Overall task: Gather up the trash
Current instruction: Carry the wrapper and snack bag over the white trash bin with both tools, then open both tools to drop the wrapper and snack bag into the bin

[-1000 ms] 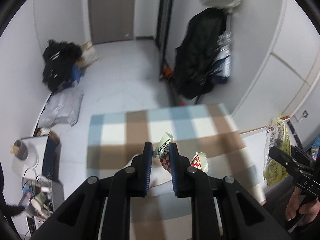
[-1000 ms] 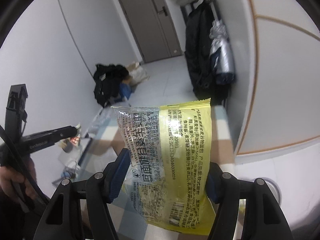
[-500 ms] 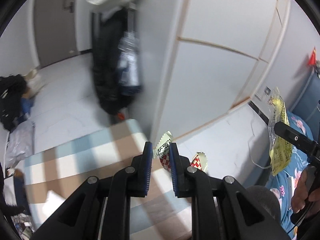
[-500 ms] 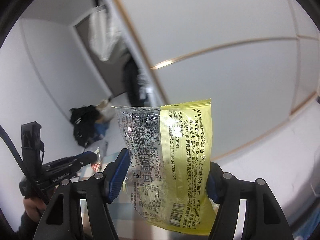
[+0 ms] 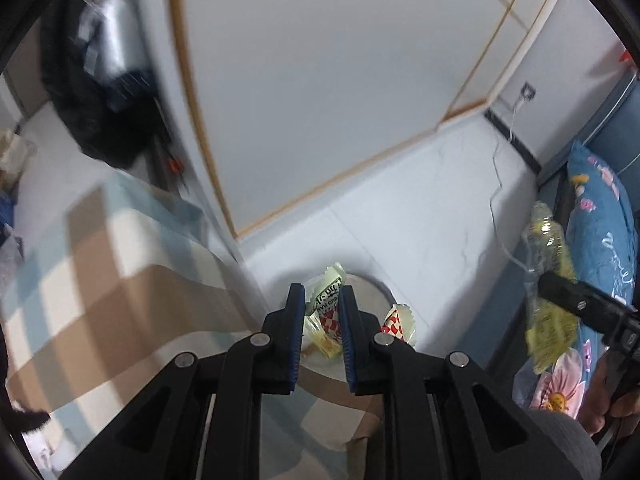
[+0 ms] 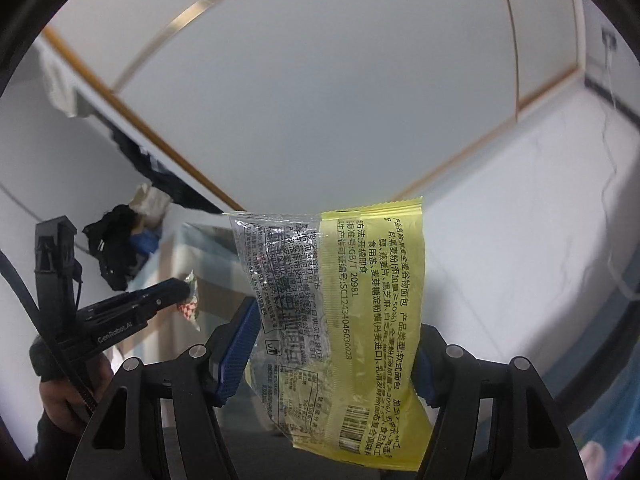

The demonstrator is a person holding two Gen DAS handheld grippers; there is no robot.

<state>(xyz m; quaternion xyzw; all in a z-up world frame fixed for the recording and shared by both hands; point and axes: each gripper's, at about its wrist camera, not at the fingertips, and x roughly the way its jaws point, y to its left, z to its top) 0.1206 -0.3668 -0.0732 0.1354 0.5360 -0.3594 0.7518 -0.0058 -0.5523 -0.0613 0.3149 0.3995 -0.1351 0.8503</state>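
left gripper [image 5: 322, 316] clamped on red-checked wrapper [image 5: 326, 306], lower centre; right gripper [image 6: 336, 344] holding yellow bread bag [image 6: 360, 308], frame centre

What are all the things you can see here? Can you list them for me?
Small wrapper: one, pale green with red-and-white checks, pinched in the left gripper.
Big wrapper: one, yellow and clear, across the right gripper's jaws.
Round bin: one, pale rim, on the floor beneath the small wrapper.
Tablecloth: one, brown, blue and white checks, at left.
Bedding: blue with flowers, at right.
Cable: one, white, down the wall to the floor.
Left gripper: black, blue pads.
Right gripper: black, blue pads.
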